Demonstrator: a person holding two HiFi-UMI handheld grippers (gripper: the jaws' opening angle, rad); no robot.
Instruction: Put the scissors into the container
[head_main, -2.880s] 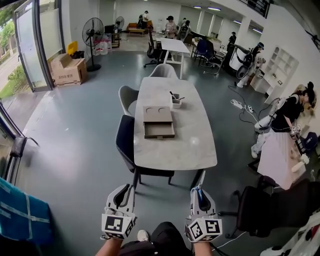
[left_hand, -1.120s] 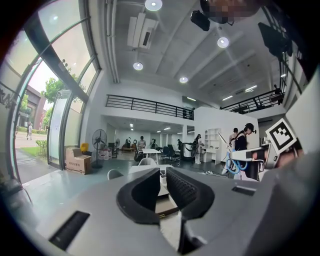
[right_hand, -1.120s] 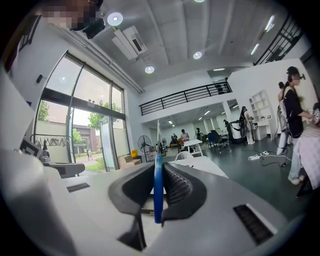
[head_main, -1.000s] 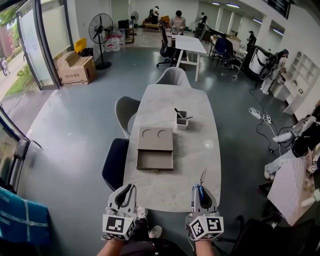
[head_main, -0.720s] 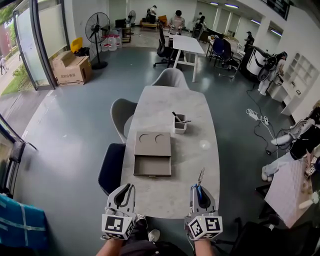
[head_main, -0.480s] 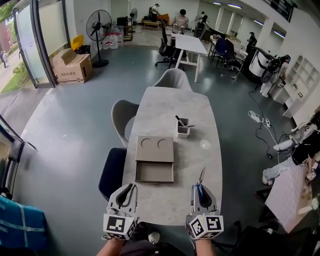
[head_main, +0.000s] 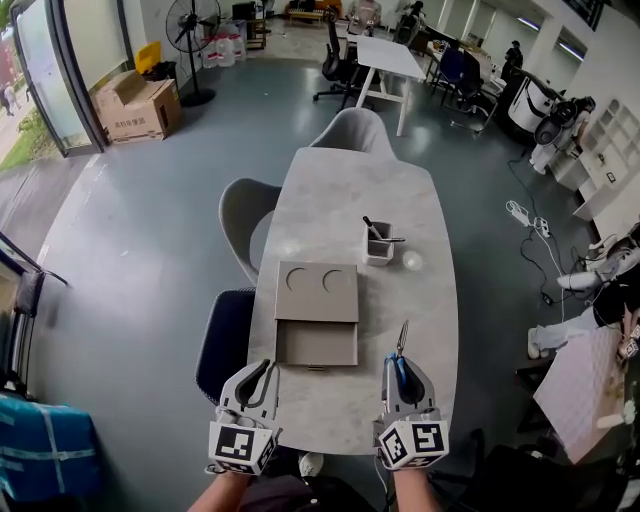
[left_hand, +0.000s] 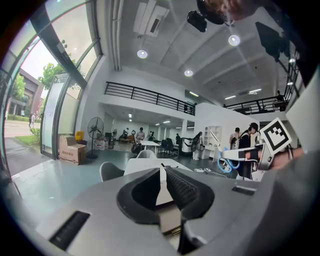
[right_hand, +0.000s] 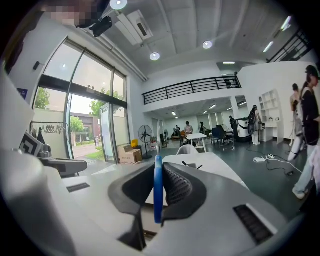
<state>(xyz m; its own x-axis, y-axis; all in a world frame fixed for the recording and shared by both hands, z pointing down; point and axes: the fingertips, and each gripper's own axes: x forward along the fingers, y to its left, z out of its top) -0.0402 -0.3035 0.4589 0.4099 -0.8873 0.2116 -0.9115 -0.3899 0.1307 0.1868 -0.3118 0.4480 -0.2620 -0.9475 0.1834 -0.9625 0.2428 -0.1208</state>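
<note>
Left tool (head_main: 262, 366) held level over near counter (head_main: 330, 200) edge, closed on nothing, right tool (head_main: 401, 362) alongside, clamped on blue-handled scissors (head_main: 401, 338).

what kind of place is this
Probably a big open-plan office or lab hall: a long grey table with chairs, more desks behind it, a floor fan and cardboard boxes by the glass wall.

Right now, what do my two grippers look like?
The left gripper and right gripper match: pale grey moulded bodies, two black jaws with ribbed pads, and at the rear of each a white cube printed with black square markers.
</note>
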